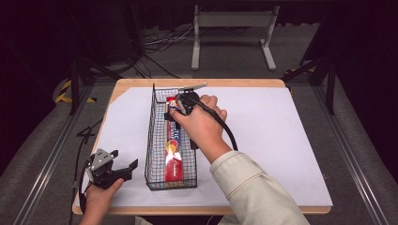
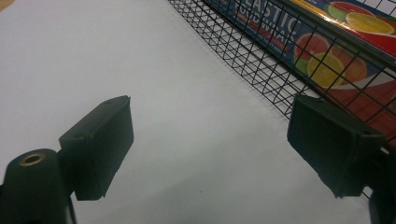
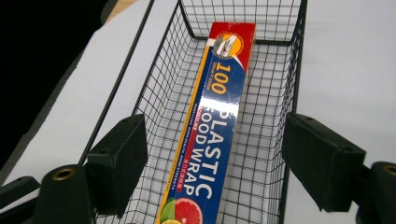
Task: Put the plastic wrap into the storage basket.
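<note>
While the right hand (image 1: pixel 202 123) reaches over the wire basket (image 1: pixel 152 140) mid-table, its gripper (image 3: pixel 215 154) hangs open above a long box (image 3: pixel 217 126) lying inside, printed "100" and "PLASTIC FOOD WRAP". Near the table's (image 1: pixel 281 140) front left corner, the left gripper (image 2: pixel 210 144) rests open, empty, beside the basket.

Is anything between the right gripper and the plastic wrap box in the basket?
Nothing visible. The right gripper hangs open directly above the box, inside the top of the wire basket, whose walls flank the jaws but don't cross the gap.
</note>
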`<state>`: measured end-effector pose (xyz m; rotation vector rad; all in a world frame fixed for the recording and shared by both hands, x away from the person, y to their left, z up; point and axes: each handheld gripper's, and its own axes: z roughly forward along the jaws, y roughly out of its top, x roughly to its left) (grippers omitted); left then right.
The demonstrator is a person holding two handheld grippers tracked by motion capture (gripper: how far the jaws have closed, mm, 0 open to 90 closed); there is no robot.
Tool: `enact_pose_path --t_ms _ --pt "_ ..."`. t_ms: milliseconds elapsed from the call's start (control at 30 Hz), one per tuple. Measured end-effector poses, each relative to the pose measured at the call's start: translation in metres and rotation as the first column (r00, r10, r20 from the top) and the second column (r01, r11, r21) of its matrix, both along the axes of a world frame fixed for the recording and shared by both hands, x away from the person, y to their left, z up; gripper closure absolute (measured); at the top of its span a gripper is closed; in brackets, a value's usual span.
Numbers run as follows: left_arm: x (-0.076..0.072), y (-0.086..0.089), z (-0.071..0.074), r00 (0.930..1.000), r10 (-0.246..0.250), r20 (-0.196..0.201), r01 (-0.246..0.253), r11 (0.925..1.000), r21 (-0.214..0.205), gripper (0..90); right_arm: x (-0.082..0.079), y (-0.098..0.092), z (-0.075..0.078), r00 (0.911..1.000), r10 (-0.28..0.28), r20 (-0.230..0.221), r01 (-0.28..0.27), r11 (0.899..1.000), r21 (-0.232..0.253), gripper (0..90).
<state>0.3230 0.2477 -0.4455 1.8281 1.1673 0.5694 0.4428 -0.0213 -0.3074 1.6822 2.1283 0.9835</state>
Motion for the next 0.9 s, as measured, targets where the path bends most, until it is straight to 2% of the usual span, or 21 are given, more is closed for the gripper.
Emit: enact_pose_path --t_ms 100,333,500,567,833,900 --pt "0.0 0.0 0.0 1.0 0.001 0.001 -0.001 1.0 0.002 15.2 -0.003 -0.009 0.007 0.9996 0.021 0.018 -0.021 1.0 0.007 22.1" --pt "-0.001 -0.003 0.0 0.9998 -0.011 0.015 0.01 0.9986 0.052 15.2 -0.011 -0.028 0.016 0.9953 0.07 0.067 -0.07 0.998 0.002 20.5" --pt "-0.002 -0.003 0.0 0.9999 -0.011 0.012 0.01 0.9985 0.054 15.1 -0.015 -0.048 0.02 0.9854 0.138 0.1 -0.137 0.99 -0.018 20.0" --pt "-0.001 -0.002 0.0 0.9999 -0.007 0.007 0.007 0.9991 0.043 15.0 -0.017 -0.057 0.022 0.9765 0.172 0.13 -0.168 0.985 -0.041 20.0" --pt "-0.001 -0.003 -0.001 0.9999 -0.016 0.004 0.015 0.9988 0.047 14.9 -0.023 -0.095 0.027 0.9658 0.2 0.165 -0.194 0.98 -0.051 19.1" --pt "-0.001 -0.003 -0.001 0.9999 -0.015 0.002 0.015 0.9992 0.036 14.9 -0.024 -0.104 0.027 0.9601 0.216 0.178 -0.21 0.976 -0.051 19.2"
